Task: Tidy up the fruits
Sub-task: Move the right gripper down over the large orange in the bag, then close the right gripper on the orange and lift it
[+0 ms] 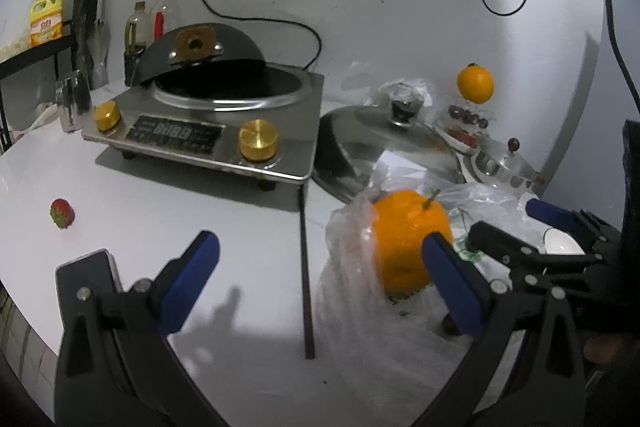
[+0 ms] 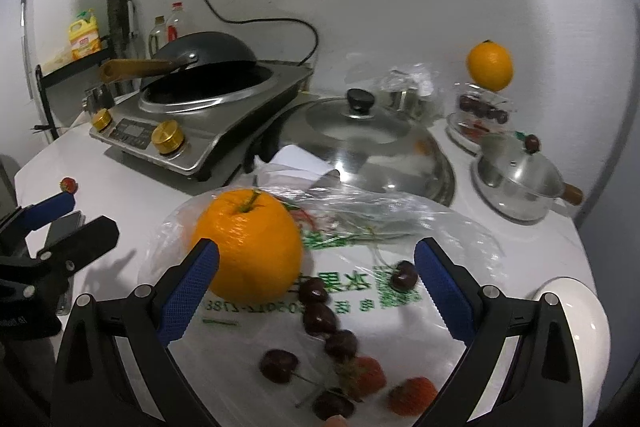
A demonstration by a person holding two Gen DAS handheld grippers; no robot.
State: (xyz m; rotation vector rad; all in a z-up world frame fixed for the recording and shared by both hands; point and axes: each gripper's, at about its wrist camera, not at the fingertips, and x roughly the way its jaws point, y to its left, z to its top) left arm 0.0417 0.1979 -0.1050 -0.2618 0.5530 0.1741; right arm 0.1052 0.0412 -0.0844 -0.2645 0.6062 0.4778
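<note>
White countertop against a white wall; induction cooker with wok far left, steel lid centre. Orange sits on plastic bag, cherries and strawberries nearer. Right gripper low over the bag, fingers wide apart, empty. Left gripper likewise spread, orange just beside its right finger. Lone strawberry far left on bare counter.
</note>
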